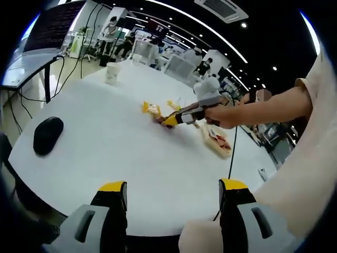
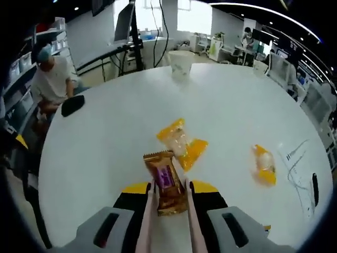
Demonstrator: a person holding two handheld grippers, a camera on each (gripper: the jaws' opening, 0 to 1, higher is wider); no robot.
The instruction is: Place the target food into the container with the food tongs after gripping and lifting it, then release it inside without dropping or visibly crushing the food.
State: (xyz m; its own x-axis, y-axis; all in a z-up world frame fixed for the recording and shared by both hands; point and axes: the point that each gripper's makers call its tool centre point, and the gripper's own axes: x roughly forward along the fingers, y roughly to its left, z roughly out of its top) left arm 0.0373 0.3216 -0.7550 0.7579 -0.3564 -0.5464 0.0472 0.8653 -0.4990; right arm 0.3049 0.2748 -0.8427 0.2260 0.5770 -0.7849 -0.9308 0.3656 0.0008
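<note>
Brown snack packet (image 2: 166, 182) sits clamped between your right gripper (image 2: 169, 196) tongs, ready for lifting. Left gripper (image 1: 171, 192) waits apart at the table (image 1: 105, 158) edge.

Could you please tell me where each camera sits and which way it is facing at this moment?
Left gripper view: rides the left gripper, looking across the white table at the right gripper; a hand holds it.
Right gripper view: rides the right gripper, looking down its tongs at a brown snack.
Shared: table, cup, yellow packets.
</note>
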